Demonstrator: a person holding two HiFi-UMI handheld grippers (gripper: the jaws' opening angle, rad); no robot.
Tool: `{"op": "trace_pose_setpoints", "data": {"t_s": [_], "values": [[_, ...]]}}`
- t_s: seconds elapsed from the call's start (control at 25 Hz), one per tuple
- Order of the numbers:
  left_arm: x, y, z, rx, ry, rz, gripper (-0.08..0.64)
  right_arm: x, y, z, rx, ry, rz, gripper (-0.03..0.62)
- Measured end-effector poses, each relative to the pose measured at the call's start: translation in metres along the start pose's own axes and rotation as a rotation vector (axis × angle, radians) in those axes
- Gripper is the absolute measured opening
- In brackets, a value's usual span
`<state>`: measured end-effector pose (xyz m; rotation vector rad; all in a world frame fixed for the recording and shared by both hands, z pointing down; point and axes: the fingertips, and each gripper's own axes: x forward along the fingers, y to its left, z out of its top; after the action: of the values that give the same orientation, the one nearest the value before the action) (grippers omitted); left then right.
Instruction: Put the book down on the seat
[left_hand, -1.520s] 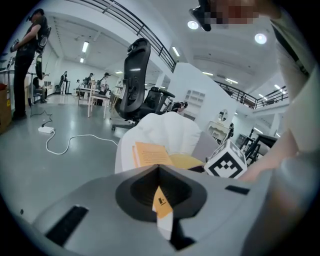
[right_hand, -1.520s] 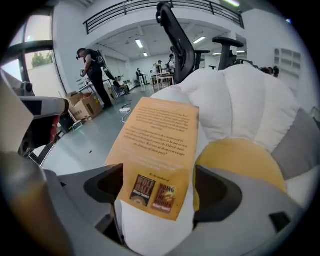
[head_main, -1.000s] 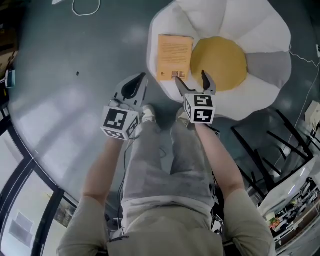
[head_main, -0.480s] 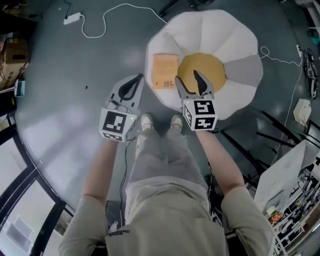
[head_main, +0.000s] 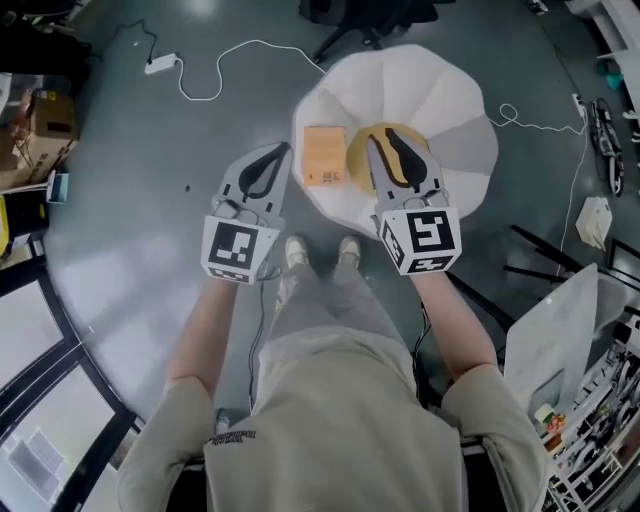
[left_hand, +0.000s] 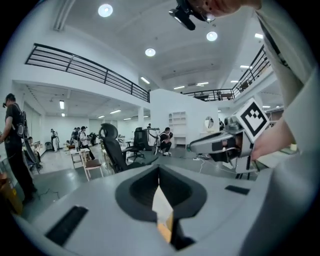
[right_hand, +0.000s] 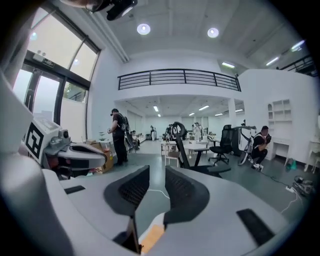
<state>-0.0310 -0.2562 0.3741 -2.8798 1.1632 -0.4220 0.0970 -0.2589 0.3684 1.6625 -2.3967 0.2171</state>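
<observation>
On the left part of the seat (head_main: 440, 95), near its edge and just beside the yellow centre (head_main: 358, 165), the book (head_main: 324, 155) lies flat, so the placing looks done. The left gripper (head_main: 284, 150) is pressed together and empty. The right gripper (head_main: 384, 140) hovers over the seat, its jaws closing on nothing. Best now to draw both away without brushing the book, checking it sits steady on the soft padding.

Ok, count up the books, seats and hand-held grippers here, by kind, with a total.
Book: 1
Seat: 1
Hand-held grippers: 2, the left hand-held gripper shut, the right hand-held gripper closing with nothing between its jaws
Total: 4
</observation>
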Motion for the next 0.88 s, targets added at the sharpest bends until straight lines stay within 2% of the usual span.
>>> {"op": "trace_pose_setpoints", "data": {"t_s": [0.24, 0.32, 0.44, 0.68, 0.88], "values": [[-0.031, -0.018, 0.054, -0.025, -0.039, 0.017, 0.011, -0.05, -0.001, 0.072, -0.072, -0.127, 0.002, 0.083], [-0.045, -0.022, 0.07, -0.06, -0.063, 0.029, 0.011, -0.068, 0.001, 0.091, -0.082, -0.16, -0.004, 0.08], [-0.063, -0.027, 0.09, -0.061, -0.088, 0.027, 0.011, -0.095, 0.007, 0.114, -0.083, -0.206, -0.009, 0.077], [-0.087, -0.051, 0.119, 0.015, -0.101, 0.005, 0.011, -0.129, 0.019, 0.124, -0.114, -0.249, 0.026, 0.047], [-0.099, -0.075, 0.129, -0.027, -0.134, -0.056, 0.011, -0.144, 0.035, 0.119, -0.116, -0.218, 0.074, 0.028]]}}
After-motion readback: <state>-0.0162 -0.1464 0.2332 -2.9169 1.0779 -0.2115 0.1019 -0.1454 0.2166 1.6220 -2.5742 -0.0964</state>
